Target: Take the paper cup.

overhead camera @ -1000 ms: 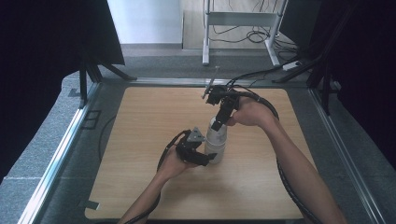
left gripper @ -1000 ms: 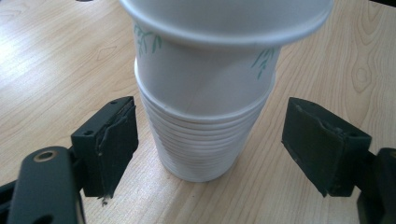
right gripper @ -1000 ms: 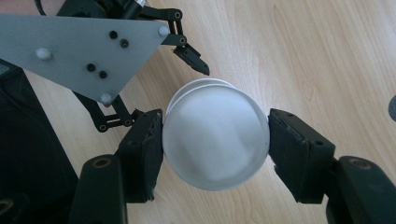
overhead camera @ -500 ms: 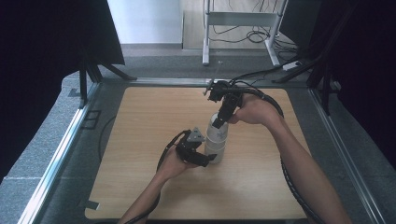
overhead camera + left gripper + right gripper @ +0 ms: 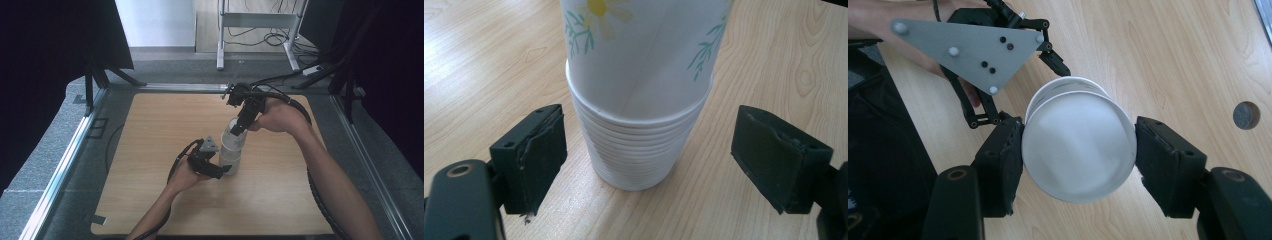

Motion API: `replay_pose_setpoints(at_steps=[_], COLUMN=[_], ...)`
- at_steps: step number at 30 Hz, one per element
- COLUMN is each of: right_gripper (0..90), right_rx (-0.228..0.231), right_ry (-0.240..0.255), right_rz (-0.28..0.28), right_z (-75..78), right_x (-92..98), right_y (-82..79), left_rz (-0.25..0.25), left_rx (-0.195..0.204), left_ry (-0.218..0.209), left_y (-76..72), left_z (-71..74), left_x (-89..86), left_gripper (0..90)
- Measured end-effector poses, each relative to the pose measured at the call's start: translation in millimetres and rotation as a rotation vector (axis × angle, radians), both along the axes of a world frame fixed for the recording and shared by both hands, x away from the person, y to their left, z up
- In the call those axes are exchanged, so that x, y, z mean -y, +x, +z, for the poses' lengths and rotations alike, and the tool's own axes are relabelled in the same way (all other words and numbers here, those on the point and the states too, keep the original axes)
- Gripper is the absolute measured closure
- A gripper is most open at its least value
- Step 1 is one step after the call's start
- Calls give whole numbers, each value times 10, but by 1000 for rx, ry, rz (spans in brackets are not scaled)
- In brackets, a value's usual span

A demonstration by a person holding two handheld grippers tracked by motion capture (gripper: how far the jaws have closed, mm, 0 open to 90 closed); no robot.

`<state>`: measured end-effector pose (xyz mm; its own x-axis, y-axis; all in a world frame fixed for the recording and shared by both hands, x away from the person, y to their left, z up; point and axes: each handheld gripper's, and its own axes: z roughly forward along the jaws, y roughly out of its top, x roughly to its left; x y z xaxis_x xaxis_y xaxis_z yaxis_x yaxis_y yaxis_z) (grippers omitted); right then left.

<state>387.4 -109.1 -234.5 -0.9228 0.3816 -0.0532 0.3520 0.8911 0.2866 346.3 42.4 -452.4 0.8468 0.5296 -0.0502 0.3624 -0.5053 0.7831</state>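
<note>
A wooden worktop [image 5: 150, 150] seen from above, with a person's two forearms coming in from six o'clock. Just right of the worktop's centre stands a stack of nested paper cups [image 5: 231, 159]. The left claw [image 5: 224, 169] sits at the stack's nine o'clock side, low down. Its jaws have just been opening and now stand spread on either side of the stack [image 5: 636, 150], pads clear of the cup walls.

The right claw [image 5: 239, 126] comes in from one o'clock, pointing down, and pinches the top cup [image 5: 1079, 150], a white cup with a daisy print [image 5: 596, 7], across its rim. That cup sits raised and tilted above the others.

Likely risks: with the left claw no longer steadying the stack, a cup wedged inside the top one could lift along with it, or the whole stack could tip or slide. The hard pinch could also crush the thin rim.
</note>
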Motion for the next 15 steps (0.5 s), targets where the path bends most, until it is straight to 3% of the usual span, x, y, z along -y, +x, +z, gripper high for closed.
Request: replay_pose_setpoints(at_steps=[15], right_gripper=[382], right_rx=[7], right_ry=[-2], right_rz=[1], right_z=[140], right_x=[117], right_y=[-173], left_rz=[-3], left_rx=[-15], left_ry=[-7], left_y=[-11], left_z=[13], left_x=[-31], left_gripper=[140])
